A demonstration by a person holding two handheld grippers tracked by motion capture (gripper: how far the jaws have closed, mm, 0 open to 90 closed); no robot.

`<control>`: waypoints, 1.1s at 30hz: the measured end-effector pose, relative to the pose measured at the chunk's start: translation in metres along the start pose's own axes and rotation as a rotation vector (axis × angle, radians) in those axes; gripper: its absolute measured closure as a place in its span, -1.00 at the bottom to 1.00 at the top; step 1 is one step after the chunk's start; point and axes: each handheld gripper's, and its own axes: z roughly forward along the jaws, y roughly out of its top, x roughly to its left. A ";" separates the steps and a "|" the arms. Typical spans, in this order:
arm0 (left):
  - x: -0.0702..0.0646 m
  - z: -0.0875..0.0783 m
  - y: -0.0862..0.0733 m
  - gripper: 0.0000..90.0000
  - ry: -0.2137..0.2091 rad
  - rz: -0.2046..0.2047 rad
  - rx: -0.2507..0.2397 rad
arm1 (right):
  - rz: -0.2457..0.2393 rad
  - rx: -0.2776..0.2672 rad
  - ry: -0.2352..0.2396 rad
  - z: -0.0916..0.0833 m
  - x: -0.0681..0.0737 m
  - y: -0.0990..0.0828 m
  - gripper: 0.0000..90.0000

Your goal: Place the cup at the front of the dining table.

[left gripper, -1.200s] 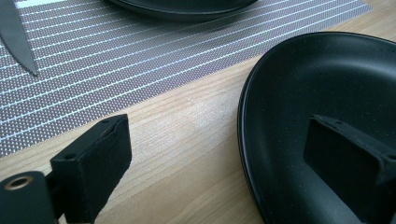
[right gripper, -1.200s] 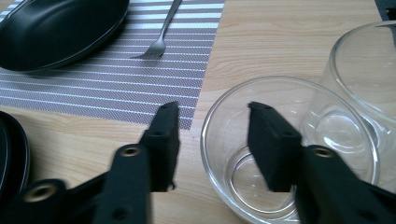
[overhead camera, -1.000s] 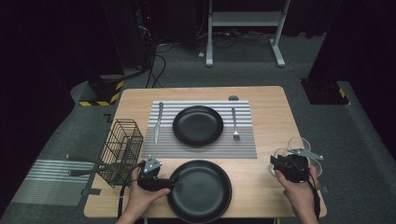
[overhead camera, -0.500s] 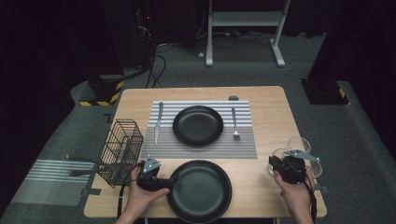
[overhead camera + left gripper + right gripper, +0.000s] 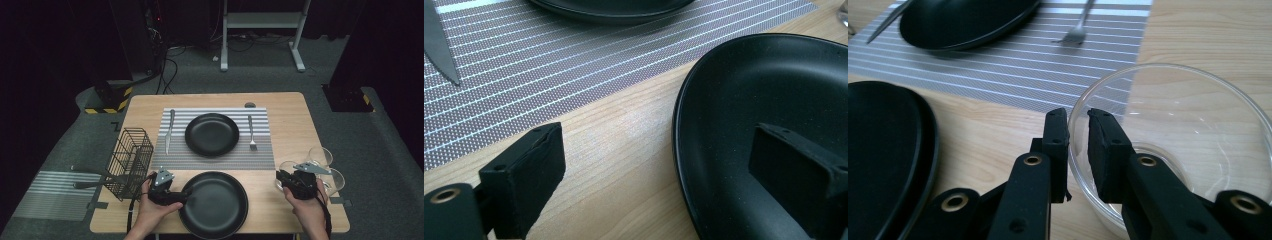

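A: Which step is judged to be in hand?

B: A grasp is being made on the glass bowl [image 5: 1173, 145]. The right gripper [image 5: 1077, 125] has just been closing, and its jaws are now seen pinched on the bowl's near rim, one outside the wall and one inside. The bowl is seen resting on the desk [image 5: 280, 100], just right of the near black plate [image 5: 214, 204], with two more glasses touching it on its far side.

A: And the left gripper [image 5: 659, 165]?

B: Its jaws are held wide apart astride the left rim of the near black plate, one jaw over the bare wood and one above the plate's inside. No pressing is seen, so nothing is held there yet.

A: What is called for next?

B: Probably a lift of the bowl, straight up first, so the neighbouring glasses are not knocked. Then a carry leftward towards the near black plate, or to the striped mat [image 5: 215, 155] beyond it, is likely. The thin rim grip may let the bowl tilt, so a slow move is advised.
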 end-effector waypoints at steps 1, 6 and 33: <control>0.000 0.000 0.000 -0.81 -0.001 -0.002 -0.002 | -0.011 0.001 0.012 0.001 0.002 0.000 0.73; -0.001 0.000 0.000 -0.81 0.000 0.003 0.000 | -0.034 -0.008 0.049 0.001 0.012 -0.001 0.62; 0.000 0.000 0.001 -0.81 0.000 0.005 -0.001 | -0.091 -0.027 -0.058 0.002 0.000 0.000 -1.00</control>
